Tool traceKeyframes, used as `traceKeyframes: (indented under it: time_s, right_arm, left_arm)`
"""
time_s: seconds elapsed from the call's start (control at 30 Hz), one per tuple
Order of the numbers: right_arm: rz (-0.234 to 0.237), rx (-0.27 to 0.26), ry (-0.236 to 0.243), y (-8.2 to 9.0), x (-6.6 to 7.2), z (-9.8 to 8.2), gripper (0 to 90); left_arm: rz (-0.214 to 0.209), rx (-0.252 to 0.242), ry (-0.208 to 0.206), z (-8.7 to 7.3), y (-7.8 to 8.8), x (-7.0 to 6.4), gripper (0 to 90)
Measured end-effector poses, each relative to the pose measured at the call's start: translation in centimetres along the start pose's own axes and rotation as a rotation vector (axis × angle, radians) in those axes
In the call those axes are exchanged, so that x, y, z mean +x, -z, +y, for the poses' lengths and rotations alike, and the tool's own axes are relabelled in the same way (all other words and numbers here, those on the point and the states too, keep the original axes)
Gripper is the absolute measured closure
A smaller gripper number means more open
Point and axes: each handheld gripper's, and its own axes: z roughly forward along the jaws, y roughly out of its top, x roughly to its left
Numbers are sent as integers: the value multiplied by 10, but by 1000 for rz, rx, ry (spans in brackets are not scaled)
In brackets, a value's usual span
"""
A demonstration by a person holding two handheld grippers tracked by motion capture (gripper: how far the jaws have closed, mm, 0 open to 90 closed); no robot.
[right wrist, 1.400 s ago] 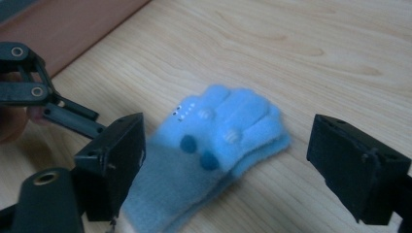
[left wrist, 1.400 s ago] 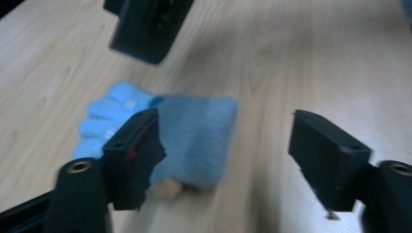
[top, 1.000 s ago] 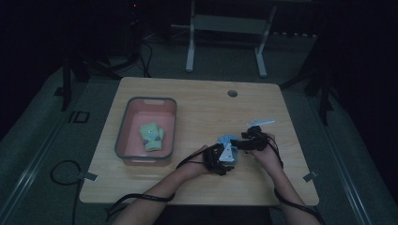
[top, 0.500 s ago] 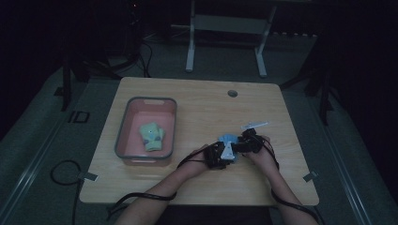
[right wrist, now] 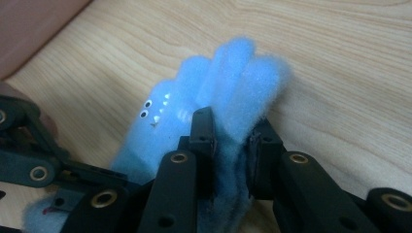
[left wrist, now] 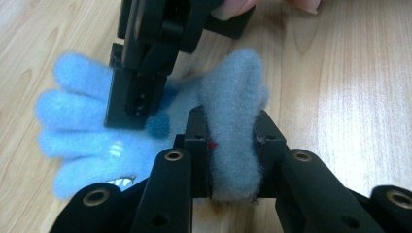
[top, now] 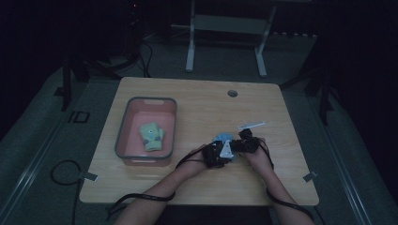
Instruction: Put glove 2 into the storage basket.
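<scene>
Both tools are on the blue glove (top: pixel 223 138), which lies on the worktop (top: pixel 197 101) right of centre, well apart from the pink bin (top: pixel 123 125) that holds a green glove (top: pixel 151 136). Left tool (left wrist: pixel 232 145): clamped on a bunched fold of fleece at the cuff end, fabric squeezed tight between the pads. Right tool (right wrist: pixel 232 141): jaws have just been closing, now pinching the glove's finger end, with the fuzzy tips sticking up past the pads. The glove's printed eyes and teeth show beside that grip. The two tools are crowded close together in the high view, and a white strip (top: pixel 251 125) lies just beyond them. Risks, as judged: each grip takes only a ridge of soft pile, so a pull apart could let one end slip out; the right pinch sits near the fingertips and may catch only one layer. Tools this close could knock each other when lifting. A dangling end might snag the bin rim if carried over.
</scene>
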Motion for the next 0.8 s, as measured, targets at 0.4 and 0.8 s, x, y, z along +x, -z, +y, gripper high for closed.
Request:
traceKeyframes:
  time_s: [0.4, 0.8]
  right_arm:
    - [37, -59, 32, 16, 18, 32, 782]
    - [86, -110, 112, 20, 52, 76, 782]
  left_arm:
    - [60, -9, -10, 10, 40, 13, 753]
    - [132, 22, -28, 8, 91, 28, 755]
